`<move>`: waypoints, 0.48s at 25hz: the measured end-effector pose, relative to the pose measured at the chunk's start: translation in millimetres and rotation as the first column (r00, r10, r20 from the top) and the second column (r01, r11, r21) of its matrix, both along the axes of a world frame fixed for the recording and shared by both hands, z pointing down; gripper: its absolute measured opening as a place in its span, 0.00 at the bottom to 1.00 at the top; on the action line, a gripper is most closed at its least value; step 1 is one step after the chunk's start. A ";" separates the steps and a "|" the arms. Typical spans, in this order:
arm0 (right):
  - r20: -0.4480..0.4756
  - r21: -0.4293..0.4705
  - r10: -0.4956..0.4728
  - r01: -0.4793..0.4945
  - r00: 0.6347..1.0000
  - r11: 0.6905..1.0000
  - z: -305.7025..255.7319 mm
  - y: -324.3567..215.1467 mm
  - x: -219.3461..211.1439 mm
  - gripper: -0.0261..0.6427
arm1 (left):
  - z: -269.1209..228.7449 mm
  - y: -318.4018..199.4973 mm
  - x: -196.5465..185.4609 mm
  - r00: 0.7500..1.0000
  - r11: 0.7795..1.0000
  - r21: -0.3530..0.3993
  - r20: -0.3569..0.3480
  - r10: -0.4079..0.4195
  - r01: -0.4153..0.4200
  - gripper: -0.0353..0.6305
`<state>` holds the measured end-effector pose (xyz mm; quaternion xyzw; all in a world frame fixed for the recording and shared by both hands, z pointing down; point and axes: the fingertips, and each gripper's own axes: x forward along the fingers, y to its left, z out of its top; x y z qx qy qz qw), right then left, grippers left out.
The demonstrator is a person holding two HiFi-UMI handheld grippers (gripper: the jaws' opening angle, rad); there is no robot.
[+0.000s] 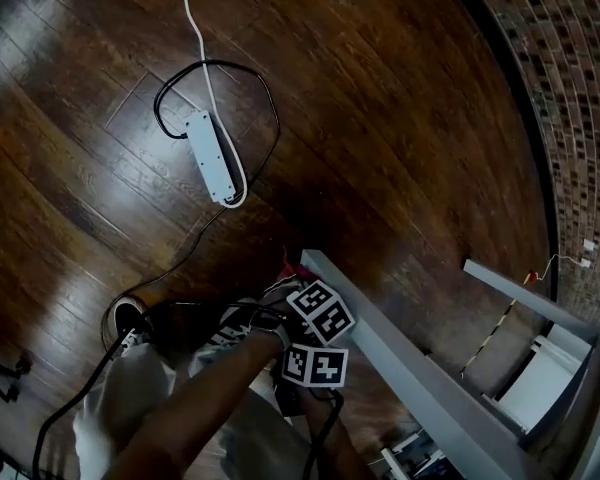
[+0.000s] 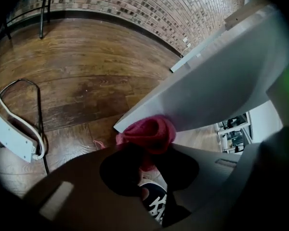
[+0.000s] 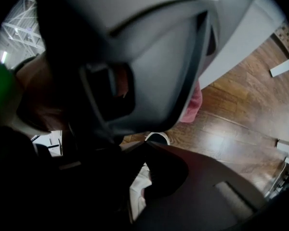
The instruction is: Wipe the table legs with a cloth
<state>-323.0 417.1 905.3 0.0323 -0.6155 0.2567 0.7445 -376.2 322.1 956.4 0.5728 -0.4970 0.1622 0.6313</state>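
A pink cloth [image 2: 150,133] is bunched between the jaws of my left gripper [image 2: 145,146], which is shut on it. The cloth presses against the low end of a grey table leg [image 2: 216,90]. In the head view that leg [image 1: 410,368] slants from the middle down to the right, and a scrap of the cloth [image 1: 288,266] shows at its tip beside the two marker cubes [image 1: 320,310]. My right gripper [image 3: 145,143] sits close behind the left one, its jaw tips together with nothing between them. Past the left gripper's grey body, the right gripper view catches the cloth [image 3: 195,105].
A dark wooden floor [image 1: 400,98] lies all around. A white power strip [image 1: 212,158] with black and white cables lies on it to the upper left. Under the grippers are my shoe [image 2: 156,203] and arm. A brick wall [image 1: 570,78] curves along the right, with white frame parts [image 1: 540,383] below.
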 end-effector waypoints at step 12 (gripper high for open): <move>0.140 0.050 0.114 -0.122 0.984 0.991 -123.8 18.6 -18.9 0.03 | -155.7 -1.2 -14.7 0.991 0.987 0.124 0.099 0.088 -0.100 0.16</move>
